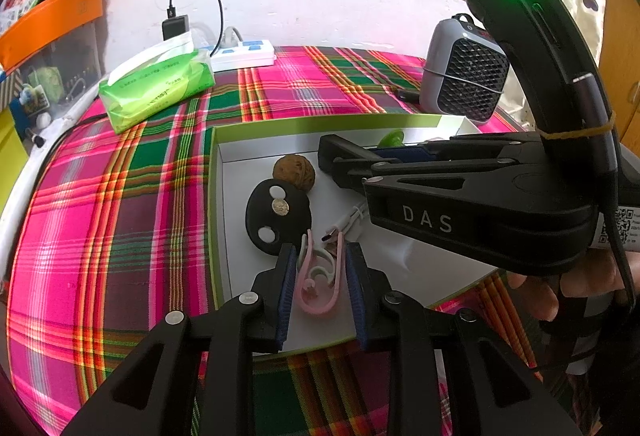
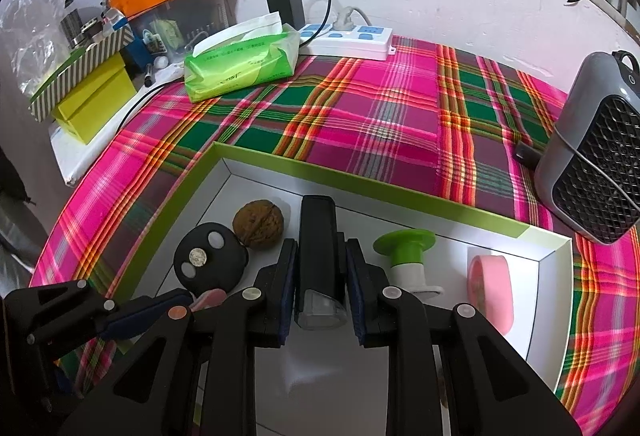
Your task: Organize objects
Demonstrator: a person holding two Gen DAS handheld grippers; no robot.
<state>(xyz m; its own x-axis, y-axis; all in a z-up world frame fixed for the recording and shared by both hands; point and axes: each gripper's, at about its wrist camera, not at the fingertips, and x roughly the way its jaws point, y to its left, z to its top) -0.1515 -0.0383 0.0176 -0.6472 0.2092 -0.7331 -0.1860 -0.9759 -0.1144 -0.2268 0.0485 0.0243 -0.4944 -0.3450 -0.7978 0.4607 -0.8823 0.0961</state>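
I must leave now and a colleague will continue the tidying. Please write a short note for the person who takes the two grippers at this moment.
Left gripper: open around the pink clip, which lies in the white tray; pads not pressing.
Right gripper: shut on the black device, over the tray.
Already in the tray: walnut, black disc, green-topped stopper, pink tape roll, white cable.
Left: probably set the black device down, withdraw the left gripper.
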